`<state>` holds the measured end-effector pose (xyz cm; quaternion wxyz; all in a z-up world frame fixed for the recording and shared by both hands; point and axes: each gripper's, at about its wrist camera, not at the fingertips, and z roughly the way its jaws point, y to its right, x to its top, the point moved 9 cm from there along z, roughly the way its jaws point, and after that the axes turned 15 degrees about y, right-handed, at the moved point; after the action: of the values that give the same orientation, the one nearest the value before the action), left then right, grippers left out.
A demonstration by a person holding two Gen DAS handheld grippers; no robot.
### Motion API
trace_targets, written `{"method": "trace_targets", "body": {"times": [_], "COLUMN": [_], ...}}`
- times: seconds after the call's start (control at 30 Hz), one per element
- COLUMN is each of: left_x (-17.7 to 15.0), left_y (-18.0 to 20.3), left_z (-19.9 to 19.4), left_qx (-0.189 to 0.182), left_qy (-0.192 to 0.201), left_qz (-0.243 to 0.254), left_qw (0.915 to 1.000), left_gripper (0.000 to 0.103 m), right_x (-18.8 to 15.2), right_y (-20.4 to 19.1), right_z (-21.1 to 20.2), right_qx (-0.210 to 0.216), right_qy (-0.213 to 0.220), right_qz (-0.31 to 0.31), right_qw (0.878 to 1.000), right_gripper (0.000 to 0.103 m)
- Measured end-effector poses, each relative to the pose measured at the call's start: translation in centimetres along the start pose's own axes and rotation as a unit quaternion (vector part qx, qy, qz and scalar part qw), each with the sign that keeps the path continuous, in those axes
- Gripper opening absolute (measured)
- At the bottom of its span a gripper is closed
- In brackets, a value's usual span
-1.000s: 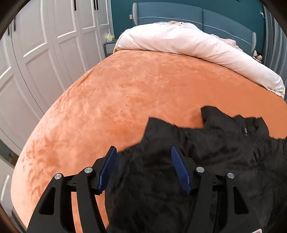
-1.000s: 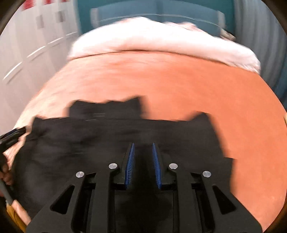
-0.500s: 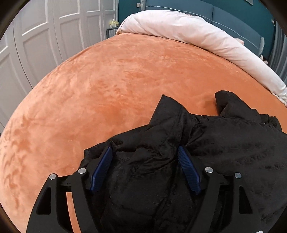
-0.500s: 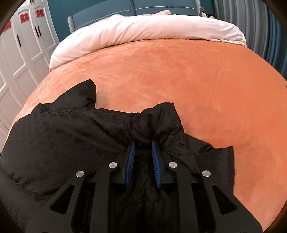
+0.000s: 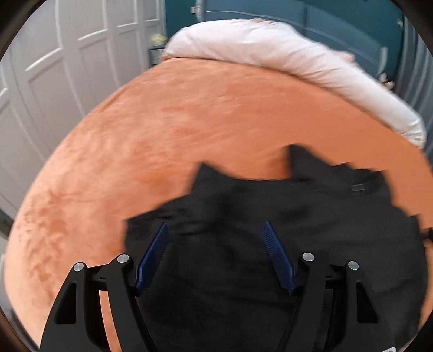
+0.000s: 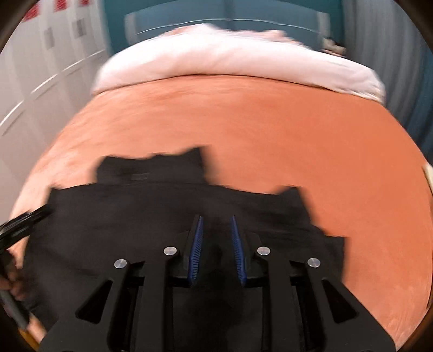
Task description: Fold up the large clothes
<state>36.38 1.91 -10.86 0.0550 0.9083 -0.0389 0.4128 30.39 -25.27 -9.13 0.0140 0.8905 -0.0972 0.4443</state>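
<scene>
A black quilted jacket (image 5: 270, 211) lies spread on the orange bed cover (image 5: 189, 121), collar end away from me. My left gripper (image 5: 215, 224) hovers over the jacket's left part. Its jaws stand wide and are closing, with black fabric between and under the fingers and no visible pinch. In the right wrist view the jacket (image 6: 135, 216) fills the lower half. My right gripper (image 6: 216, 218) is narrow, its pads on a fold of the jacket, and its jaws are opening. At that view's left edge the left gripper (image 6: 24, 222) shows with a hand (image 6: 10, 276) on it. Both views are blurred.
A white duvet (image 5: 270, 54) is bunched along the far end of the bed, before a blue headboard (image 6: 243, 19). White wardrobe doors (image 5: 54, 81) line the left side. A grey curtain (image 6: 392, 54) hangs on the right. Bare orange cover (image 6: 297, 130) lies beyond the jacket.
Half a second ago the jacket was bunched up at both grippers' fingertips. Both grippers have since drawn back, and the jacket lies flatter and wider, much as it did a second ago.
</scene>
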Motion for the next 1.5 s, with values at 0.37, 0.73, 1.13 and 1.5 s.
{"method": "trace_targets", "body": {"times": [0.37,0.73,1.13,1.5], "left_x": [-2.6,-4.1,-4.9,-9.7], "left_y": [-3.9,-4.2,-8.2,-11.0], "left_z": [3.8,5.2,-6.7,-9.6], "left_qx": [0.049,0.050,0.029,0.035], "left_qy": [-0.041,-0.044,-0.043,-0.081], "left_qz": [0.069,0.032,-0.044,-0.068], "left_qw": [0.9956,0.9973,0.9977,0.9938], "left_gripper": [0.084,0.093,0.086,0.086], "right_x": [-3.0,-5.4,-2.1,-6.6], "right_y": [8.5,9.9,-6.9,-10.4], "right_z": [2.9,5.8,-2.5,-1.1], "right_qx": [-0.078,-0.147,0.054,0.039], "right_qy": [-0.061,-0.082,-0.073,-0.135], "right_qz": [0.033,-0.050,-0.038,-0.068], "right_qw": [0.995,0.985,0.995,0.988], "right_gripper": [0.024,0.019,0.022,0.022]}}
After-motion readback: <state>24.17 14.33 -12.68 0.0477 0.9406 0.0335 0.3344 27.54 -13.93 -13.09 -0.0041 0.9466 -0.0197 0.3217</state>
